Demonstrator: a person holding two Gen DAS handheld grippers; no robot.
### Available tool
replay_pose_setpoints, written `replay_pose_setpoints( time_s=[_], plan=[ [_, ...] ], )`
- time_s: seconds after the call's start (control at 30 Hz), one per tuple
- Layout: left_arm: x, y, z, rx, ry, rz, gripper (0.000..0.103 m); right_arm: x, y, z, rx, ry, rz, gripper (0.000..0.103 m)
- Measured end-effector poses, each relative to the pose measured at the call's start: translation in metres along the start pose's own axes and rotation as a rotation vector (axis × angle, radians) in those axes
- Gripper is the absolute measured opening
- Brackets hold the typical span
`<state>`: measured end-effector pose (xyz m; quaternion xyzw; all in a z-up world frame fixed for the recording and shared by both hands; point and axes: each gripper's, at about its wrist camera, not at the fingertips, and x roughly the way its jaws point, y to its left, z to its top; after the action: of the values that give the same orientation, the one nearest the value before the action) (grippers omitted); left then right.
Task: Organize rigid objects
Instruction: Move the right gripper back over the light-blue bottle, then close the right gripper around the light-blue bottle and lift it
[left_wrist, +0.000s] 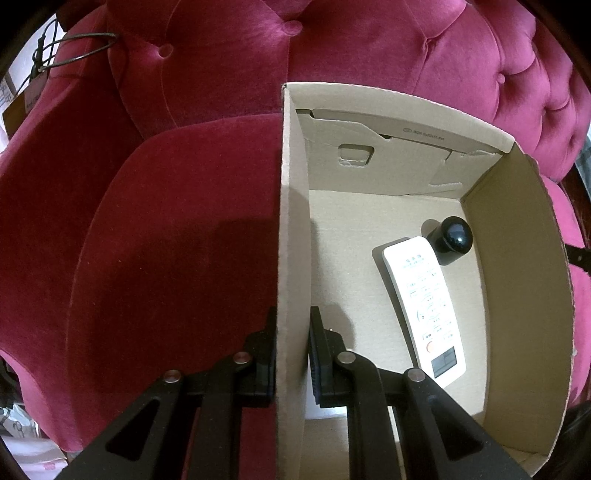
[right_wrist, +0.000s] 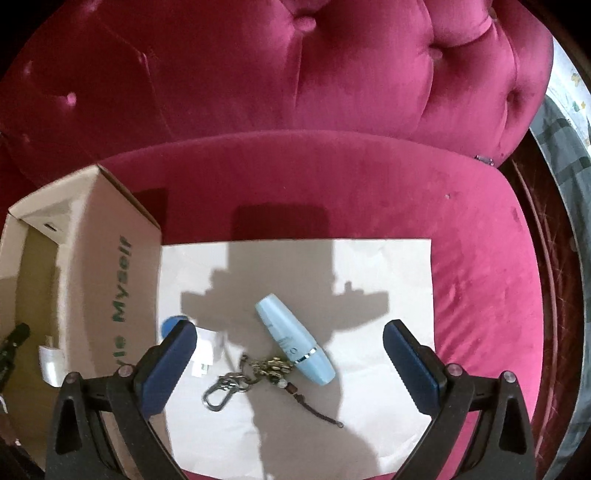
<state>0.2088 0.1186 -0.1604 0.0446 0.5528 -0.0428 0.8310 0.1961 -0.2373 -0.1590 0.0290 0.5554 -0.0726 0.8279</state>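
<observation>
The task was judged to be partly done. Two things had already been put into the cardboard box (left_wrist: 517, 258), which stood on the red sofa seat (left_wrist: 166, 277): a white remote control (left_wrist: 424, 306) lay flat on the box floor near the right wall, and a dark round-topped bottle (left_wrist: 448, 238) stood just beyond its far end, toward the far right corner. The left gripper (left_wrist: 293, 350) was seen with its jaws clamped together on the left wall of the box, one jaw outside and one inside, so the box was taken to be steadied for loading. In the right wrist view, a pale sheet (right_wrist: 388, 277) was spread on the seat just beside the box, and the remaining things lay on it: a light blue tube (right_wrist: 295, 343) near the middle, a key ring with a carabiner and cord (right_wrist: 258, 373) touching the tube's near end, a small white item (right_wrist: 203, 354) toward the sheet's left edge, and a blue round object (right_wrist: 171, 325) largely hidden behind a jaw; what these last two were could not be told. The right gripper (right_wrist: 291, 362) hung above the tube and keys with its jaws wide apart and nothing between them. At least four things were therefore judged still to be moved into the box.
</observation>
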Motion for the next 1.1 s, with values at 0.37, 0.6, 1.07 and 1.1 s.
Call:
replay_pose_setpoints(
  time_s=[0.37,0.6,1.07,1.1],
  plan=[
    [0.0,-0.003,-0.001,0.011,-0.002,0.01,0.014,0.038,-0.014,-0.011,0.016,0.023,0.027,0.103],
    [0.001,-0.004,-0.001,0.011,-0.003,0.011,0.014,0.053,-0.016,-0.015,0.005,0.023,0.027,0.103],
    [0.001,-0.004,-0.002,0.01,-0.004,0.011,0.014,0.06,-0.028,-0.025,-0.002,0.008,0.06,0.054],
    [0.001,-0.004,-0.002,0.009,-0.004,0.011,0.014,0.06,-0.029,-0.025,-0.001,0.01,0.068,0.048]
  ],
)
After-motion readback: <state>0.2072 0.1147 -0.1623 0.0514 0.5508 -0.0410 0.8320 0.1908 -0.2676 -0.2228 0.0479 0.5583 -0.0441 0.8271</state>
